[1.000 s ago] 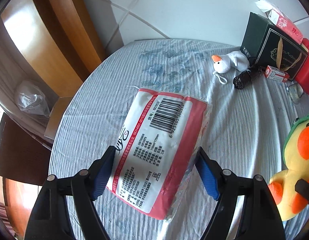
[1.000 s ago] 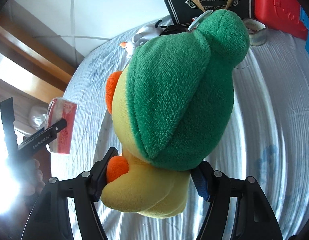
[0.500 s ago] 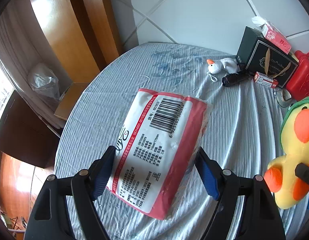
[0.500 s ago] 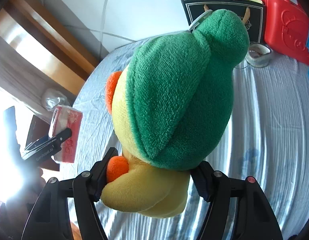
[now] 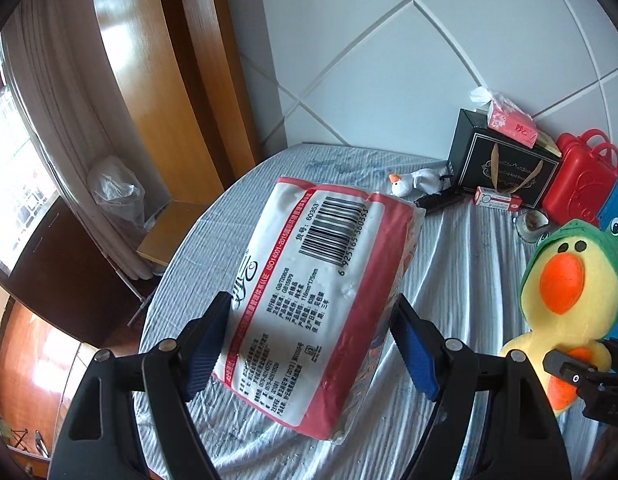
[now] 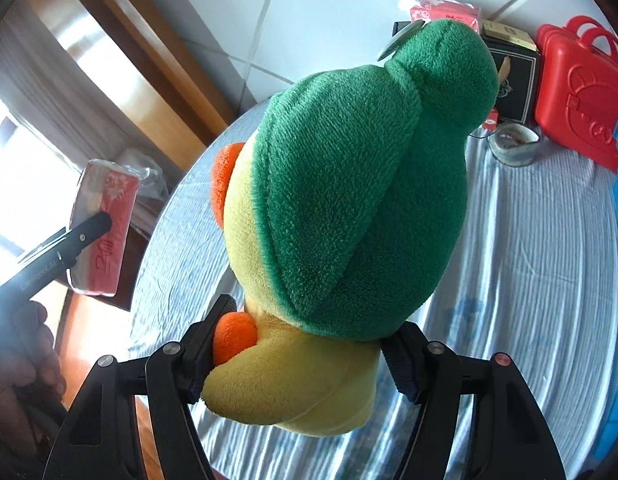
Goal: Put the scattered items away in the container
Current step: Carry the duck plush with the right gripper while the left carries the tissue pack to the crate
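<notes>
A red-and-white tissue pack [image 5: 321,296] hangs above the striped tablecloth [image 5: 461,264], with my left gripper [image 5: 315,344] shut on its near end. The same tissue pack [image 6: 103,224] shows at the far left of the right wrist view, clamped by a black finger. My right gripper [image 6: 305,356] is shut on the yellow bottom of a plush duck [image 6: 349,184] with a green hood. That plush duck [image 5: 569,300] faces the left wrist camera at the right edge, lifted off the cloth.
At the back of the table stand a black gift bag [image 5: 497,168] with a pink tissue pack [image 5: 509,120] on top, a red plastic case [image 5: 577,176], a small white goose toy [image 5: 413,182], a black torch [image 5: 437,200], a small red box [image 5: 497,198] and a tape roll [image 6: 513,144]. A blue container edge [image 5: 617,200] sits far right.
Both grippers have risen with their loads; the table looks smaller and farther. The tissue pack and the duck are higher above the cloth, and more wall and door show.
</notes>
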Demonstrator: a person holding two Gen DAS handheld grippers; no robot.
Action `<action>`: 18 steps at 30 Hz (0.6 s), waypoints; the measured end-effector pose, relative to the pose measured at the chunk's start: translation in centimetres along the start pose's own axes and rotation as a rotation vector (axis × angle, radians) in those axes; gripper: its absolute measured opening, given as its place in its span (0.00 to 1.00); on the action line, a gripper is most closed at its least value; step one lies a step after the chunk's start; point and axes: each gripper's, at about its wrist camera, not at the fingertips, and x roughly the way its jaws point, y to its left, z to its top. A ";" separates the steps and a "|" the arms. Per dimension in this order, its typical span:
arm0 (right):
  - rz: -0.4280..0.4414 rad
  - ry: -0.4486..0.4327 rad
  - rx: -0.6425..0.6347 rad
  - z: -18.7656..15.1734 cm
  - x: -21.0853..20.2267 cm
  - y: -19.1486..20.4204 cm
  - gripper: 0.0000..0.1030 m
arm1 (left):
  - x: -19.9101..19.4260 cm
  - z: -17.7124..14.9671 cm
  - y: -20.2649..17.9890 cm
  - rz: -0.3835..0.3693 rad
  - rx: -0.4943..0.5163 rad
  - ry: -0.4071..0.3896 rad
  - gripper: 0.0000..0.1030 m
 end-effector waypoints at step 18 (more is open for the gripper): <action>0.079 -0.083 -0.179 -0.9 -11.9 -2.9 0.67 | -11.7 0.1 -5.9 0.021 -0.055 -0.129 0.75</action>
